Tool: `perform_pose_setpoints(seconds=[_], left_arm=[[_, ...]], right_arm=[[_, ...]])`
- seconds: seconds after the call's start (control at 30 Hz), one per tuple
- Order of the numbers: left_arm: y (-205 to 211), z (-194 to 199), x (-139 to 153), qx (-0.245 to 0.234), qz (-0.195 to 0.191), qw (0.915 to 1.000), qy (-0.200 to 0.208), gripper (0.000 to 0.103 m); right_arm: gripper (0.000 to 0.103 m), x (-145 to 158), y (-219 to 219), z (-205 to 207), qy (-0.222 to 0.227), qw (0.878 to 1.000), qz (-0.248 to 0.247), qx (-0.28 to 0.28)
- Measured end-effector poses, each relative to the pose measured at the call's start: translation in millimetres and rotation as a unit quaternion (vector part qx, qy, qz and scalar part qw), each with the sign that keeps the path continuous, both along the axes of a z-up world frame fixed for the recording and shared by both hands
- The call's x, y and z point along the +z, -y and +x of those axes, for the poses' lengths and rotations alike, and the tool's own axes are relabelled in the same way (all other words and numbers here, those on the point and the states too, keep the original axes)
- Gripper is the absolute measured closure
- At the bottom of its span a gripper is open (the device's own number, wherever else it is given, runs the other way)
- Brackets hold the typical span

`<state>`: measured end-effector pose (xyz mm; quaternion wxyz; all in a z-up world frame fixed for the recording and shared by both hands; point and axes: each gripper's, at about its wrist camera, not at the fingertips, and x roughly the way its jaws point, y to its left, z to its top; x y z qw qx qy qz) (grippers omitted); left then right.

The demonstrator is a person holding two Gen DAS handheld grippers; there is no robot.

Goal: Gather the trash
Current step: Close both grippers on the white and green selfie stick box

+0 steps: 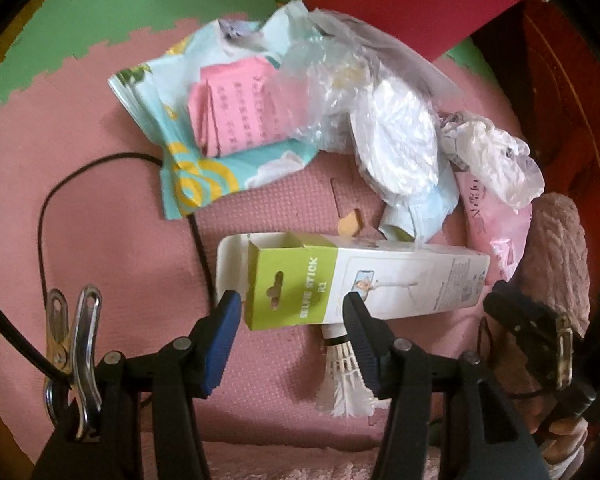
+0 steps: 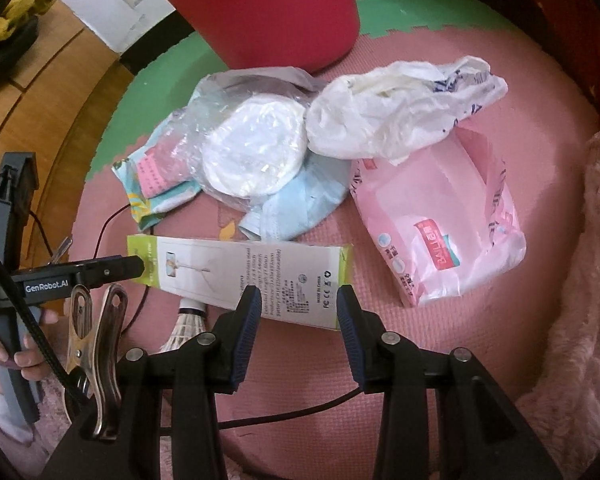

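Note:
A white and green selfie stick box (image 1: 400, 280) lies flat on the pink foam mat (image 1: 100, 240). My left gripper (image 1: 291, 308) hangs open over its green flap end, fingers on either side of the flap and not pressing. My right gripper (image 2: 299, 302) stands open over the box's other end (image 2: 300, 280), one finger in front of the printed side, the other at the end edge. A shuttlecock (image 1: 340, 368) pokes out from under the box. Behind lie a teal wrapper (image 1: 188, 176) with pink paper, a clear bag of white pads (image 2: 252, 148), a white plastic bag (image 2: 400, 108) and a pink wipes pack (image 2: 440, 224).
A red bucket (image 2: 268, 12) stands at the mat's far edge. A black cable (image 1: 44, 208) loops across the mat on the left. A pink fluffy cloth (image 2: 580, 280) borders the right side. A blue mask (image 2: 300, 204) lies under the pads. Wooden floor (image 2: 52, 92) shows beyond the green mat border.

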<state>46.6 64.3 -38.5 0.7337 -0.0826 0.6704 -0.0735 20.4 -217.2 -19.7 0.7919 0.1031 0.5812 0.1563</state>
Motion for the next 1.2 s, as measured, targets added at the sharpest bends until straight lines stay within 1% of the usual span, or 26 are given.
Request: perform_pose_setpoints(seconds=[0.3,0.53,0.67,0.83,0.87,0.97,1.03,1.1,1.17,1.2], left_arm=[[4,12,-22,0.005,-0.022,0.9992,-0.032,0.046],[5,16,-31,0.004,-0.038,0.9984,-0.041,0.038],[8,18,-35,0.007,-0.043,0.9981,-0.042,0.035],[25,18,-39,0.000,-0.030,0.9988,-0.037,0.027],[32,17,-40,-0.001,-0.027,0.9990,-0.035,0.027],[35,14,-40,0.000,-0.018,0.9994,-0.030,0.024],[38,13,-40,0.001,-0.014,0.9995,-0.027,0.024],[42,13,-39,0.002,-0.009,0.9997,-0.021,0.024],[44,10,-38,0.000,-0.003,0.9999,-0.016,0.024],[45,10,-39,0.001,-0.004,0.9999,-0.015,0.023]], right_arm=[[0.063,-14,-3,4,-0.011,1.000,-0.015,0.003],[0.062,-16,-6,9,0.001,1.000,-0.029,0.002],[0.057,-17,-9,11,0.008,0.999,-0.035,0.006],[0.052,-18,-19,12,0.022,0.998,-0.049,0.016],[0.051,-19,-21,11,0.024,0.998,-0.053,0.018],[0.051,-19,-24,10,0.029,0.998,-0.058,0.021],[0.051,-22,-23,11,0.024,0.998,-0.056,0.018],[0.050,-32,-20,13,-0.002,0.999,-0.049,0.008],[0.049,-37,-9,15,-0.020,1.000,-0.009,-0.019],[0.048,-39,-6,16,-0.027,0.999,0.003,-0.025]])
